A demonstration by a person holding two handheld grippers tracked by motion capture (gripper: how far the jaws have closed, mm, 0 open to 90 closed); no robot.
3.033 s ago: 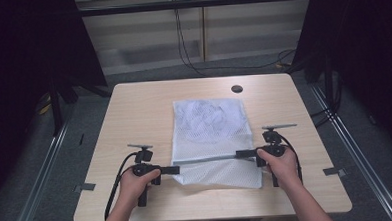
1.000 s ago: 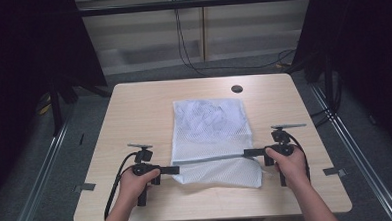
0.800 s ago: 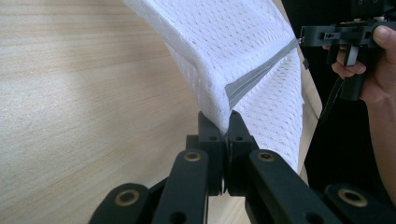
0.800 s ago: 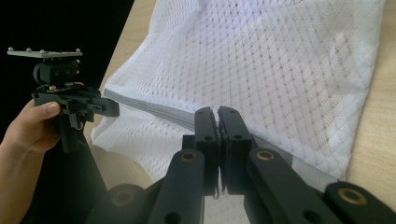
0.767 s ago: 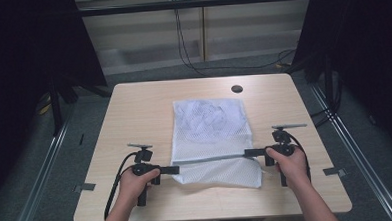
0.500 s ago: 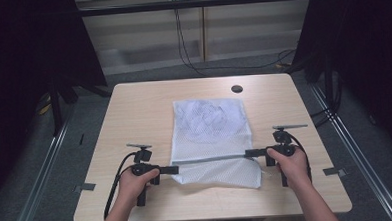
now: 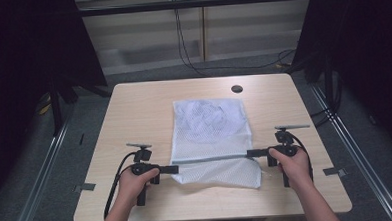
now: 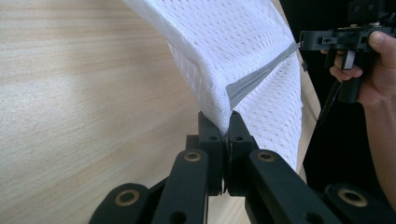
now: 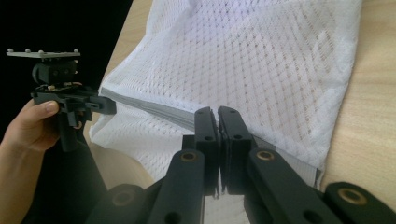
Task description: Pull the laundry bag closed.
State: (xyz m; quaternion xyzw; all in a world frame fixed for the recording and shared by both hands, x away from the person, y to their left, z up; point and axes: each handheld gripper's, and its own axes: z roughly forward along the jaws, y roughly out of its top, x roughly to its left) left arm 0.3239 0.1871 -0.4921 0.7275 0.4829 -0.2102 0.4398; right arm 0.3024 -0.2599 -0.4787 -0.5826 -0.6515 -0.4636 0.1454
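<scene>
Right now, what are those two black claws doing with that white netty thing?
A person holds a claw in each hand and is gripping a white mesh bag that lies on the wooden table. The left claw and the right claw are each shut on one end of the bag's grey strip, pulling it taut between them. The near part of the bag is lifted a little; the rest lies flat.

white mesh bag [image 7: 210, 135] flat on table, near grey-striped edge lifted taut.

Your left hand-held gripper [image 7: 174, 168] and right hand-held gripper [image 7: 250, 152] point toward each other, jaws clamped tight, forearms reaching in from the near edge.
</scene>
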